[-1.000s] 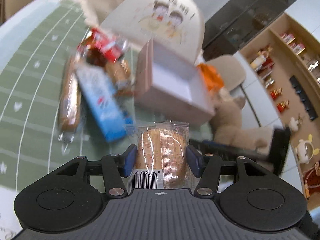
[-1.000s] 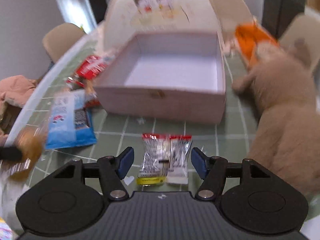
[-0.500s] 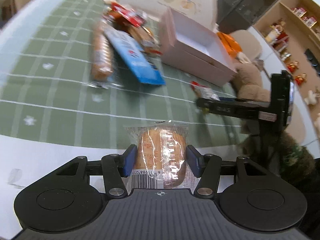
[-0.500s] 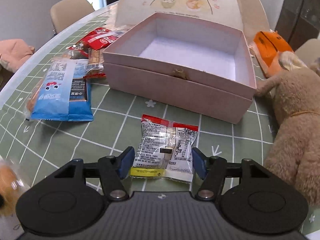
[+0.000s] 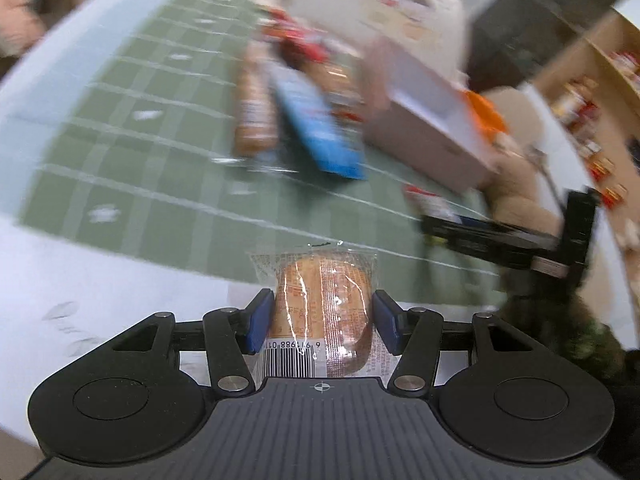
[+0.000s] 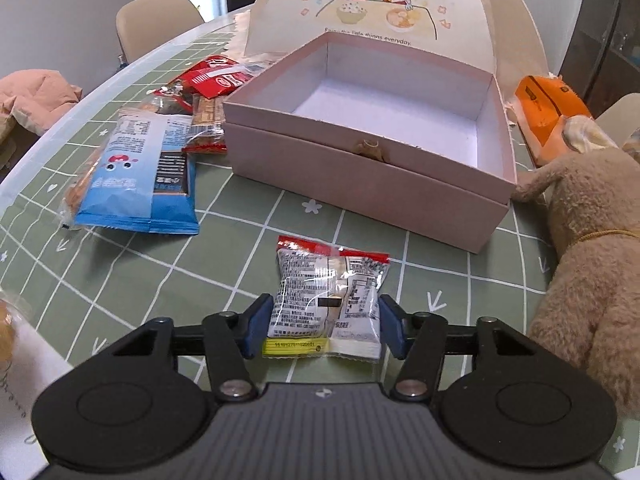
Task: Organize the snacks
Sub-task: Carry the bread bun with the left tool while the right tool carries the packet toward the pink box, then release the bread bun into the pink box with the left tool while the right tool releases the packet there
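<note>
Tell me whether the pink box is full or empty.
Empty. The right wrist view looks straight into the open pink box: its white floor and walls are bare, and the snack packets lie outside on the green cloth.

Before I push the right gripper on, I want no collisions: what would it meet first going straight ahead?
The right gripper already straddles the small snack packet; beyond it, likely the pink box front wall, though depth is unclear.
</note>
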Action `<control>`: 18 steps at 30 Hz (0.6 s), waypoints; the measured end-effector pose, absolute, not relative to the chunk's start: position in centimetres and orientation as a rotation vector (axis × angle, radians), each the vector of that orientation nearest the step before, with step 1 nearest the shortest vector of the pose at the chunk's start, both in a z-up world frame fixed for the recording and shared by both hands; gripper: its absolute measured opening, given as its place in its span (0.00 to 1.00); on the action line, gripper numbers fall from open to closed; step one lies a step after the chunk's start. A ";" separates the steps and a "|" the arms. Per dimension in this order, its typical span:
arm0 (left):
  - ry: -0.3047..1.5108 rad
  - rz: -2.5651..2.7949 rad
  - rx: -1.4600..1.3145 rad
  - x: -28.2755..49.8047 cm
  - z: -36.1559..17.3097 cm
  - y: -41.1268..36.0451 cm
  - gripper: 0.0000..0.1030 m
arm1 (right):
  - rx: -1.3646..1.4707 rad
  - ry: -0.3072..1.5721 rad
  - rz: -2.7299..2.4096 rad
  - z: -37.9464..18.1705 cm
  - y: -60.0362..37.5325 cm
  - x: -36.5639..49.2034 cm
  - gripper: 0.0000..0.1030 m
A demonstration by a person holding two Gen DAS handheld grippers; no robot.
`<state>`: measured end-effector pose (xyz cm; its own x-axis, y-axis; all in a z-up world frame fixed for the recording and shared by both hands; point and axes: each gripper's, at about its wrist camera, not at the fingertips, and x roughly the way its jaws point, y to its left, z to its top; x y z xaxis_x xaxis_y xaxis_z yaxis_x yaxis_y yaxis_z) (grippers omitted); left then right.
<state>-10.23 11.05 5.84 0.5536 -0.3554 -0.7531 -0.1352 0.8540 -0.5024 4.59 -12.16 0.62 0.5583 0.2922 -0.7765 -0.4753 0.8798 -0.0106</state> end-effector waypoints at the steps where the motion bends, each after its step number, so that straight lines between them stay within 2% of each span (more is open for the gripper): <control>1: 0.986 -0.178 -0.556 -9.6 6.2 10.4 0.58 | -0.226 0.863 0.461 1.0 -12.4 4.3 0.51; 5: 0.900 -0.358 -0.542 -6.6 10.0 7.5 0.58 | -0.202 0.832 0.467 2.9 -13.7 3.2 0.49; 11: 0.667 -0.430 -0.465 0.7 16.2 5.2 0.58 | -0.084 0.764 0.429 6.8 -17.0 2.2 0.49; 14: 0.612 -0.392 -0.422 6.2 16.0 4.3 0.57 | -0.030 0.748 0.402 8.1 -18.1 2.2 0.49; 18: 0.637 -0.329 -0.398 13.2 12.1 3.6 0.57 | -0.024 0.724 0.365 9.8 -18.3 2.5 0.49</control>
<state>13.17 3.56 12.08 0.7574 -0.4129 -0.5058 0.1732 0.8740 -0.4541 2.52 -18.27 9.85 0.6890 0.3178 -0.6513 -0.3341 0.9368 0.1037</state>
